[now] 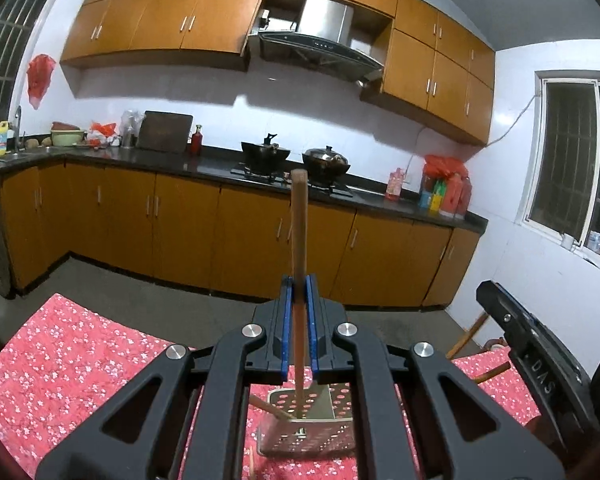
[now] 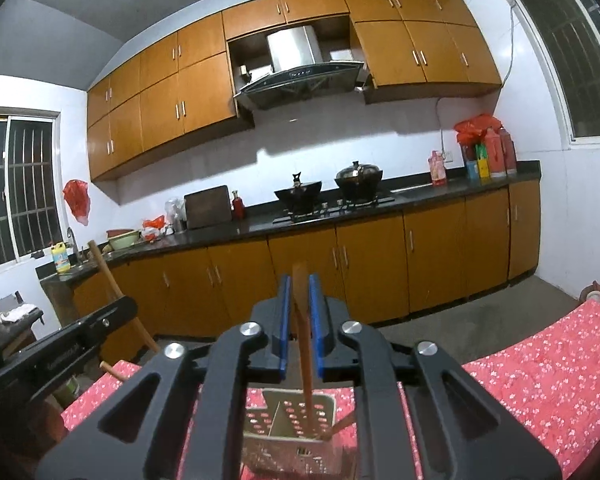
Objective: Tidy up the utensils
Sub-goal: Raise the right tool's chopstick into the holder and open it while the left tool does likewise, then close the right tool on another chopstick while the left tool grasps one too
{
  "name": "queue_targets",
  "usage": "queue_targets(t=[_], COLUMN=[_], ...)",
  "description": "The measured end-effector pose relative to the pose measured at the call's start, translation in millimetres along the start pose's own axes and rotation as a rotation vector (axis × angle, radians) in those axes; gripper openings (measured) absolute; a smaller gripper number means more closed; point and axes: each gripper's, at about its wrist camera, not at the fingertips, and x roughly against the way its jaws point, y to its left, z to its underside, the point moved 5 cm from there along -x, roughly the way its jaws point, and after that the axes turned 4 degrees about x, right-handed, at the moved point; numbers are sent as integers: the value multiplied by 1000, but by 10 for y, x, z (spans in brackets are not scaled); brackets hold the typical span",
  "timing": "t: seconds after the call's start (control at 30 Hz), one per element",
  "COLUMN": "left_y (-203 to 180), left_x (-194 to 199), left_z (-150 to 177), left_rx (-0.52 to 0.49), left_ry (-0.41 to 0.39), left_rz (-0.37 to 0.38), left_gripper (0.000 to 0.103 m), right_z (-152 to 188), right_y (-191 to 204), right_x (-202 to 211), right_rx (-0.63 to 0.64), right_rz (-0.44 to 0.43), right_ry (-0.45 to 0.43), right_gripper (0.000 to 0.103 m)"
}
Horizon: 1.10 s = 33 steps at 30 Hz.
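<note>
My left gripper (image 1: 299,284) is shut on a wooden-handled utensil (image 1: 299,232) that stands upright, its lower end down in a perforated metal utensil holder (image 1: 312,432) on the red floral tablecloth (image 1: 68,360). My right gripper (image 2: 300,284) is shut on another wooden handle (image 2: 302,320), which also reaches down into the same holder (image 2: 292,436). A second wooden stick (image 1: 268,406) leans in the holder. The right gripper's body shows at the right of the left wrist view (image 1: 532,344); the left gripper's body shows at the left of the right wrist view (image 2: 60,348).
Beyond the table runs a kitchen counter (image 1: 204,164) with orange cabinets, two black pots on the stove (image 1: 296,160), a cutting board (image 1: 164,132) and bottles (image 1: 444,192). A range hood (image 1: 320,44) hangs above. A wooden chair back (image 2: 116,300) stands at the table's left edge.
</note>
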Motion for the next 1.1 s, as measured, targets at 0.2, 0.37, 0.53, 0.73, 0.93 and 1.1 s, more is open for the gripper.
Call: queue_targets(t=[0.2, 0.37, 0.53, 0.73, 0.93, 1.1], left_y=[40, 69, 110, 354, 638, 803], left_x=[136, 316, 510, 857, 723, 495], left_z=[-69, -172, -219, -122, 595, 1412], left_rx=[12, 24, 48, 109, 70, 70], left_ry=[-5, -36, -70, -93, 114, 347], left_rz=[5, 13, 17, 28, -62, -88], left_gripper=[8, 8, 8, 8, 8, 8], right_z=[-47, -159, -126, 298, 1462, 2223], right_y=[-15, -89, -290, -637, -885, -648], right_x=[237, 566, 862, 1103, 802, 720], right_rx=[-4, -12, -57, -64, -94, -130], right_rz=[-20, -14, 10, 101, 115, 1], right_ry=[-21, -64, -60, 36, 443, 656], right_gripper=[25, 30, 30, 30, 30, 25])
